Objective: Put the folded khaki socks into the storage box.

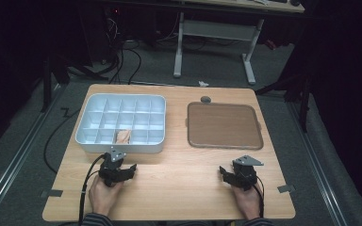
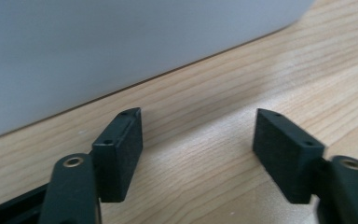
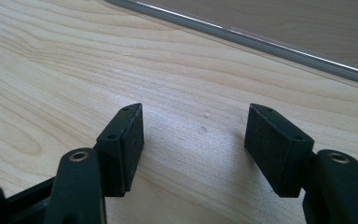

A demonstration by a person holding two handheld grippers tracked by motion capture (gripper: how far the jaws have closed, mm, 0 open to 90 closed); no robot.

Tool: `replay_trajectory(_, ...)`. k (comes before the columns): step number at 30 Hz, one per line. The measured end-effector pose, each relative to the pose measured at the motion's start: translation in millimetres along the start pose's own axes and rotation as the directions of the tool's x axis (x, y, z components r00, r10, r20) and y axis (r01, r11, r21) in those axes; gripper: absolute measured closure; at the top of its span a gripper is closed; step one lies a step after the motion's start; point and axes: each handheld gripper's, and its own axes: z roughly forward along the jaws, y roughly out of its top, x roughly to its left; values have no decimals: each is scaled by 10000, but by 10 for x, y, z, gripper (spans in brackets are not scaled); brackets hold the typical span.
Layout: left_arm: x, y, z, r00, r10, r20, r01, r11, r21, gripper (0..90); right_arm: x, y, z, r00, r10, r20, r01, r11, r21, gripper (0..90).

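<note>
Spanning the scene, one wooden desk (image 1: 179, 183) carries one brown tray (image 1: 225, 125) and one compartment box (image 1: 90, 143), set side by side within reach. One pale object (image 1: 123, 136) lies in a front-row compartment. Two grippers, left gripper (image 1: 131, 168) and right gripper (image 1: 223, 171), rest empty, jaws apart.

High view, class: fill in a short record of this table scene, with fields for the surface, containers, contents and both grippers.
surface: wooden table
left container: pale divided box
box contents: one tan item in a front compartment
right container: brown tray, bare
left gripper: open, nothing between the pads, near the box wall
right gripper: open, holding nothing, near the tray edge
</note>
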Motion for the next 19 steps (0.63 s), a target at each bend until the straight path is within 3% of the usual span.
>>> replay_trajectory(2, -6, -4, 7, 10000, -4, 5, 4, 10000, -66, 297, -1, 0, 0, 10000, 3, -14, -3, 10000, -2, 373)
replay_trajectory(5, -12, -56, 38, 10000, -36, 29, 38, 9981, -619, 257, -1, 0, -1, 10000, -5, -45, 5, 10000, 0, 370)
replay_trajectory(19, -28, -72, 23, 9998, -193, -94, 187, 9980, -605, 243, 6, 0, 1, 9999, -80, -61, 80, 10000, 22, 353)
